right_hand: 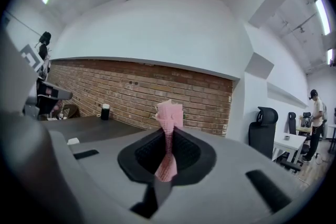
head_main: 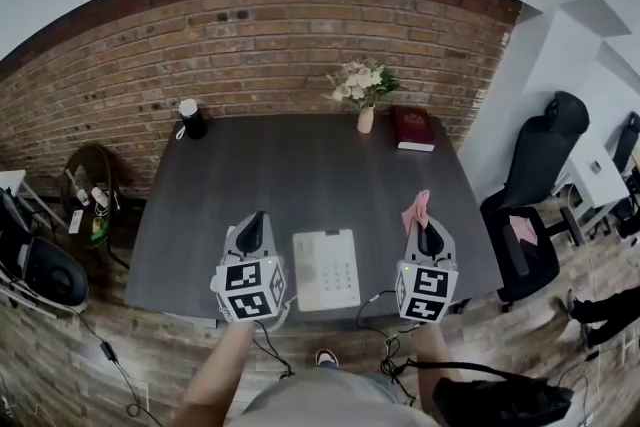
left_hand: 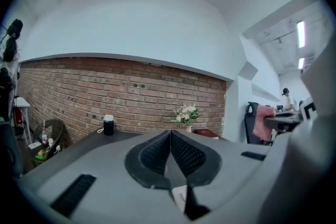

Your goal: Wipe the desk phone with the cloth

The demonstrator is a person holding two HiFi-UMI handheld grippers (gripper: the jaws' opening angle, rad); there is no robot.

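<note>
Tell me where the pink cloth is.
In the head view the pink cloth is pinched in the right gripper, right of the desk phone.

No legible text or labels.

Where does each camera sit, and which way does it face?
Head view: on the person's head, looking steeply down at the dark desk; white desk phone between left gripper and right gripper; forearms show.
Left gripper view: on the left gripper, looking along its shut, empty jaws toward the brick wall.
Right gripper view: on the right gripper, jaws shut on the pink cloth, facing the same wall.
Shared: both gripper views show the black container.
</note>
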